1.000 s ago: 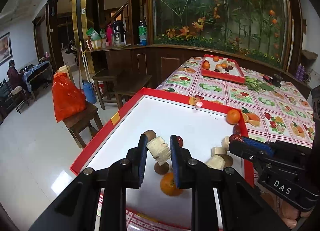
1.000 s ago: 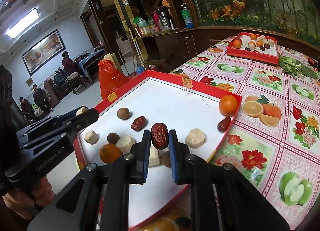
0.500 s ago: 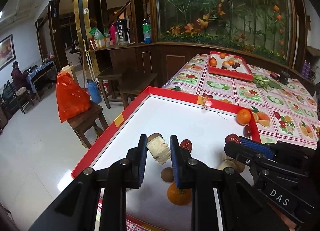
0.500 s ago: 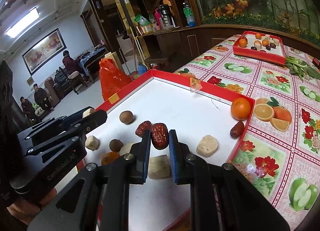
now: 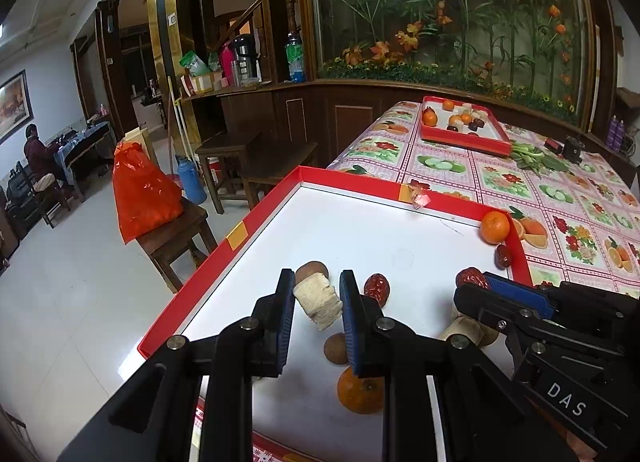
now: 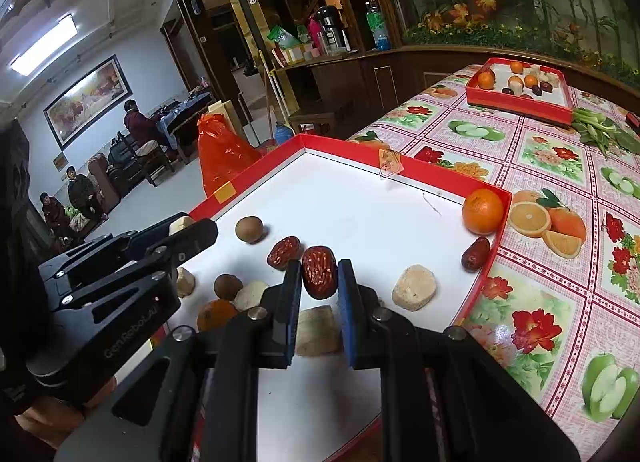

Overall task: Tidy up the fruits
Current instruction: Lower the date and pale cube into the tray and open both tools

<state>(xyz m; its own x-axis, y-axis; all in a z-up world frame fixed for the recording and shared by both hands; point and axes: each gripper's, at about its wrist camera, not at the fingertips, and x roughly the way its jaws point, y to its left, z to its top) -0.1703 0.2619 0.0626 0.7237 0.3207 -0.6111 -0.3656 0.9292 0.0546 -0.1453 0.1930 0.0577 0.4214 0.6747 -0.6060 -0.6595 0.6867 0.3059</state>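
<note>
In the left wrist view my left gripper (image 5: 313,304) pinches a pale chunk (image 5: 318,301) at lower centre of the frame, held above the white floor of the red tray (image 5: 352,181). It looks light and a little crumbly — I judge a gentle squeeze across its flat sides is enough, since harder pressure could break it. In the right wrist view my right gripper (image 6: 319,286) is pressed onto a red date (image 6: 319,272), gripped across its narrow middle with its top end standing above the blue pads; the wrinkled skin should give good friction, though the flesh is probably soft. Below lie another date (image 6: 283,252), a brown round fruit (image 6: 249,227) and, at the right rim, an orange (image 6: 483,210) — firm, smooth, likely to roll, so I would take it across its widest part.
</note>
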